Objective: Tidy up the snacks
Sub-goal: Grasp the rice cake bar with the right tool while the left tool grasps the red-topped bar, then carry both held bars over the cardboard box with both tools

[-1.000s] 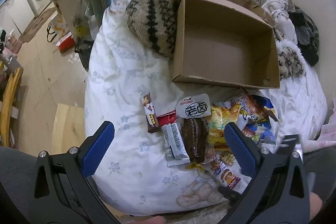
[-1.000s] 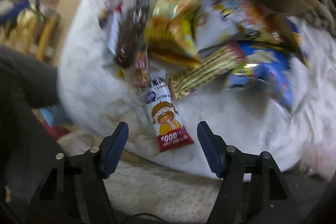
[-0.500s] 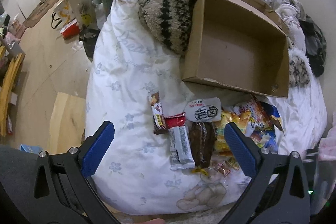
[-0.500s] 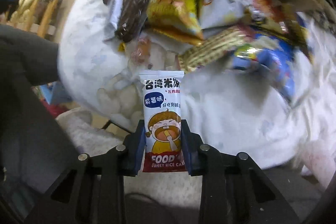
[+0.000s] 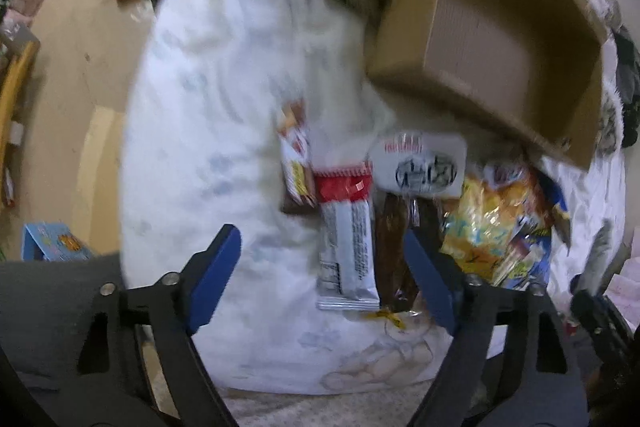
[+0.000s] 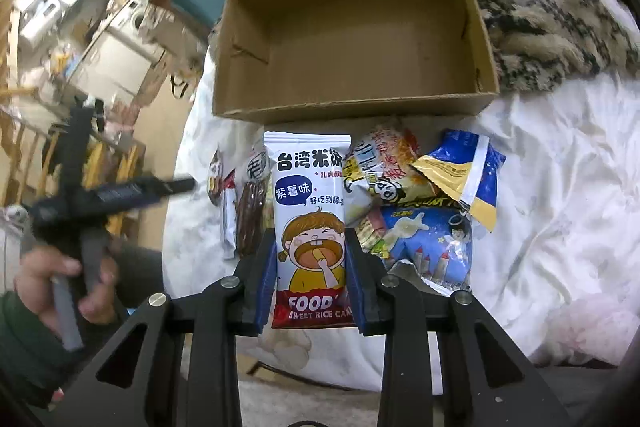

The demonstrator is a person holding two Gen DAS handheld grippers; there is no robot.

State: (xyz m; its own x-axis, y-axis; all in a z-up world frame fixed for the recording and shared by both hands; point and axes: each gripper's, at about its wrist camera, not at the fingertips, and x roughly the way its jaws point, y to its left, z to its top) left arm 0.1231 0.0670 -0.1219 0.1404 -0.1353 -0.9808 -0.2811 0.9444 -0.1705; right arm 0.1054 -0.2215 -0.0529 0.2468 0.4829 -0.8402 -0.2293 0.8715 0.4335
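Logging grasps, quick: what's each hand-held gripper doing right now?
Left hand-held gripper: open, jaws just been closing around the silver snack bar, not yet pressing.
Right hand-held gripper: shut on the sweet rice cake packet.

The box point(image 6: 352, 39) is matt brown cardboard; the rice cake packet point(image 6: 310, 227) is glossy plastic film; the bed sheet point(image 6: 560, 167) is soft white cloth.

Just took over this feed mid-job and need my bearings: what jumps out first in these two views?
The right gripper is shut on a white sweet rice cake packet with a cartoon child, held up in front of the open, empty cardboard box. Below the box's near wall, loose snack packets lie piled on the white bedding. The left gripper hangs open over a grey-and-red bar and a dark brown snack, its jaws just closing in.
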